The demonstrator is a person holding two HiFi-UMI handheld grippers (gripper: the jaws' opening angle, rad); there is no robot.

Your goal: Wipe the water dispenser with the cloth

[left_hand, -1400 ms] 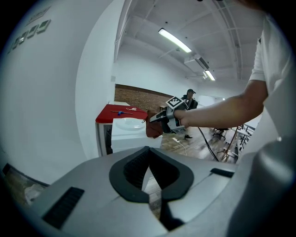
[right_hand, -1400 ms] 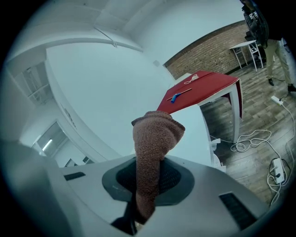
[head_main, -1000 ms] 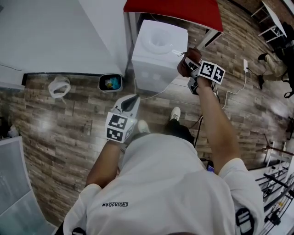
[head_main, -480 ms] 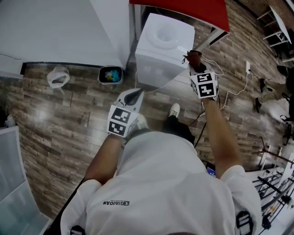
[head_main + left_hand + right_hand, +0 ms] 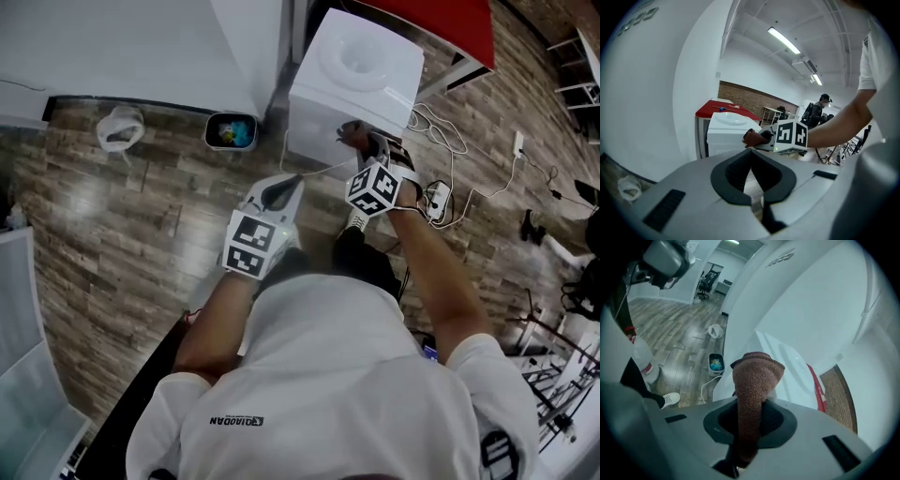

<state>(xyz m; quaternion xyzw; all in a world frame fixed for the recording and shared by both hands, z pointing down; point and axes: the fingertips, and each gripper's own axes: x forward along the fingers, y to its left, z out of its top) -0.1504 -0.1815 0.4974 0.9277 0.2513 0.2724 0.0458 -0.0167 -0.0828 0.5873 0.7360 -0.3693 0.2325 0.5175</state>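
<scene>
Cloth [image 5: 752, 380], clamped in right gripper [image 5: 366, 147], is held at dispenser's [image 5: 356, 66] top front edge; a pressed sweep is called for next. Left gripper [image 5: 291, 185] closed, empty.

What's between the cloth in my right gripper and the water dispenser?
Nothing visible. The right gripper is shut on the cloth, which sits right at the water dispenser's upper front edge.
</scene>
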